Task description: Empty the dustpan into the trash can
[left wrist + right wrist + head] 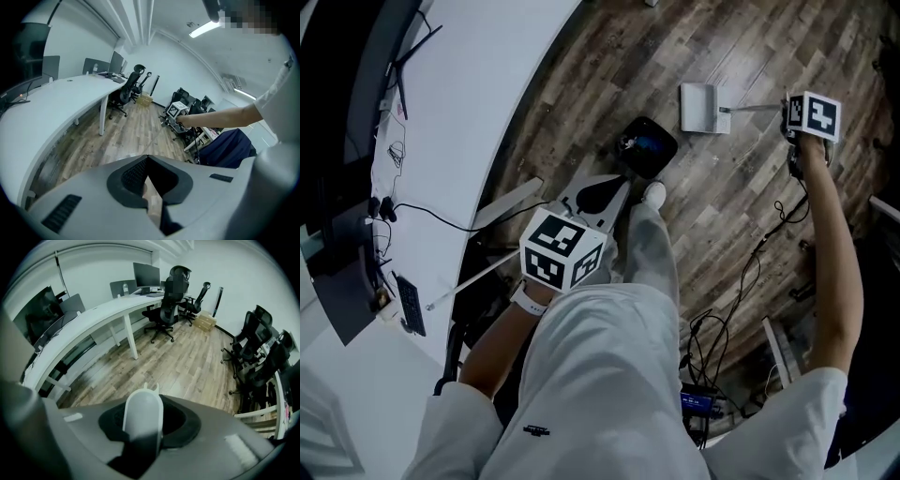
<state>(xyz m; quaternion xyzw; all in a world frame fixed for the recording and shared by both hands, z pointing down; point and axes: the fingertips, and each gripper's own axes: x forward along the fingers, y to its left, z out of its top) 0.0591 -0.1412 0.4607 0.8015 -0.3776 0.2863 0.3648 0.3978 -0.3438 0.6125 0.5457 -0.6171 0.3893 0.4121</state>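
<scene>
Carrying step: right gripper (143,420) clamped on the handle of the dustpan (703,108), left gripper (149,187) closed on a thin stick (473,279). Next move, as judged: swing over trash can (647,147), tip.

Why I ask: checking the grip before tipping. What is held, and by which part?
The right gripper holds the dustpan by the end of its long handle; the left gripper is shut on a thin stick.
</scene>
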